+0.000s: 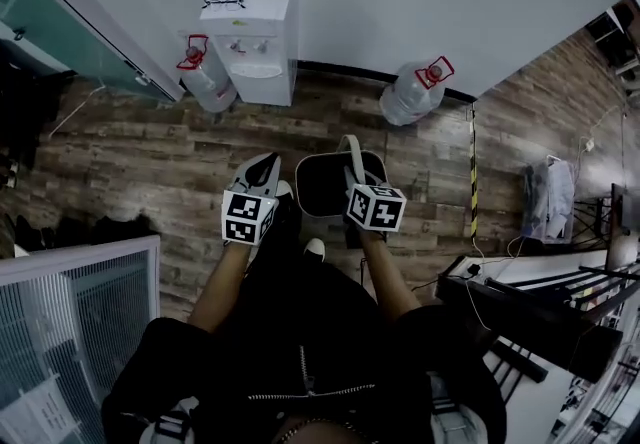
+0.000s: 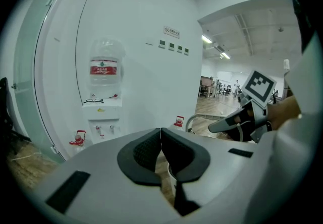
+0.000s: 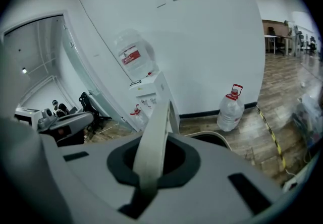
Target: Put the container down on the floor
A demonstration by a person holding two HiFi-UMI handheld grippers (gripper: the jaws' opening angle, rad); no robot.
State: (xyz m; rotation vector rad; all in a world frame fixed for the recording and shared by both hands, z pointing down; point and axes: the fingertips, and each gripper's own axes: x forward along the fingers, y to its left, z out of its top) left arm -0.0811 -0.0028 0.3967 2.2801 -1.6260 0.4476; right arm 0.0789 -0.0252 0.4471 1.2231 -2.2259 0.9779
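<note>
I look down on a wood-plank floor (image 1: 120, 152) that runs up to a white wall (image 1: 450, 2). A water dispenser (image 1: 262, 42) stands against that wall, with one big water bottle (image 1: 205, 82) at its left and another (image 1: 412, 92) further right. A striped tape line (image 1: 473, 172) crosses the planks on the right, and bare floor lies between it and the dispenser.

The dark container (image 1: 325, 182) is over that bare stretch. I cannot tell whether its base touches. The right gripper (image 1: 353, 172) has its fingers (image 3: 176, 160) clamped on the container's pale handle (image 3: 154, 132). The left gripper (image 2: 161, 142) is just beside it, fingers (image 2: 144, 155) pressed together on nothing.
</note>
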